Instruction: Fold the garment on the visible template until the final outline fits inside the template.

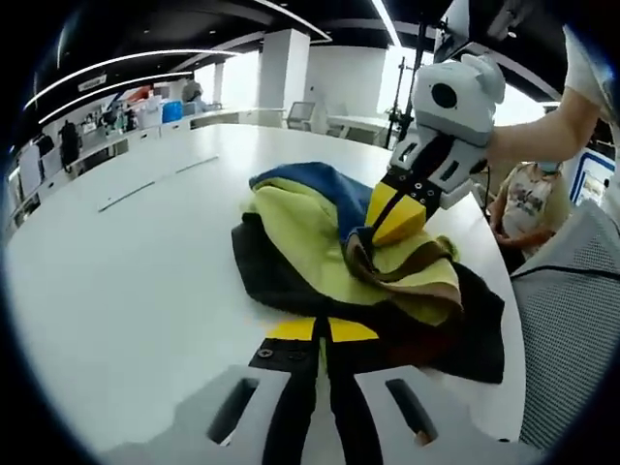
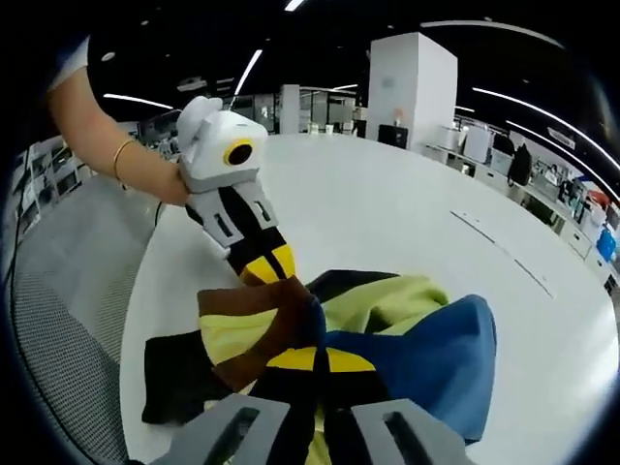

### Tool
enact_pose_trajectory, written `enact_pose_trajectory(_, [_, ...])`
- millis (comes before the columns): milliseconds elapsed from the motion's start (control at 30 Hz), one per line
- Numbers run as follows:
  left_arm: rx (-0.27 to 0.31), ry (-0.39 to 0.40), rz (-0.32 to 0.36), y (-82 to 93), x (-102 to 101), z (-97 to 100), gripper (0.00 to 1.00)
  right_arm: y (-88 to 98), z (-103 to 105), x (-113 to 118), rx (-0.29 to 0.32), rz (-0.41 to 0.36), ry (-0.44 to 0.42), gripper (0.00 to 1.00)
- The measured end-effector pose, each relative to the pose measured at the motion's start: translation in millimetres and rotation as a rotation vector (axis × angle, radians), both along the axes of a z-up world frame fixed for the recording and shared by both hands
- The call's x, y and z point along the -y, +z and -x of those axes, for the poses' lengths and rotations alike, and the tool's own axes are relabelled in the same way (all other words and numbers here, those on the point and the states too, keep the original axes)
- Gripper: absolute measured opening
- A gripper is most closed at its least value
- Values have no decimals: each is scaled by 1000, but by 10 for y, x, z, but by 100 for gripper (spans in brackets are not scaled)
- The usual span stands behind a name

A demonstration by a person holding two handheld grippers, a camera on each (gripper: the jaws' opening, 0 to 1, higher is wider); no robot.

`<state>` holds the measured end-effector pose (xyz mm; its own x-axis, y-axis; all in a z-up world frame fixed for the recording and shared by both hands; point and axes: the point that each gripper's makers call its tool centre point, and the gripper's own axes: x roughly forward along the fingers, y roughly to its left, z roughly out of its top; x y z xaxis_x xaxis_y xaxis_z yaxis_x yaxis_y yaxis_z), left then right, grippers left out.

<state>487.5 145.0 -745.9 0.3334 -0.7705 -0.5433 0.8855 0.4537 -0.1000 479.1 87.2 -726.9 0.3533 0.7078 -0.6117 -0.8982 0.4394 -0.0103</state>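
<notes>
Garment (image 1: 329,257), yellow, blue, brown and black, sits bunched near the white table's (image 1: 126,291) rounded edge, open tabletop beyond. Left tongs (image 1: 322,330) and right tongs (image 2: 320,360) both pinch its fabric.

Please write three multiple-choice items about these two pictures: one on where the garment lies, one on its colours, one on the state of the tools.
1. Where does the crumpled multicoloured fabric garment lie?
A. on a round white table
B. on a grey chair
C. on the floor

2. Which colour does the garment lack?
A. blue
B. red
C. yellow-green

3. What are the left tool and the right tool doing?
A. both hang open above the table
B. one lies on the table
C. both are shut on the garment

Key: 1 A, white tabletop surrounds the cloth; 2 B, only blue, yellow-green, brown and black panels show; 3 C, yellow tips meet on fabric.
</notes>
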Motion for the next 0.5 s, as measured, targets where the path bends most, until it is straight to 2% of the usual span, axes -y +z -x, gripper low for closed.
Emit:
enact_pose_trajectory(267, [-5, 17, 24, 215, -72, 37, 0, 125, 62, 28, 19, -17, 6, 0])
enact_pose_trajectory(400, [-25, 63, 57, 334, -82, -2, 0, 296, 37, 46, 45, -57, -7, 0])
enact_pose_trajectory(500, [-29, 97, 96, 484, -80, -59, 0, 486, -35, 125, 77, -87, -34, 0])
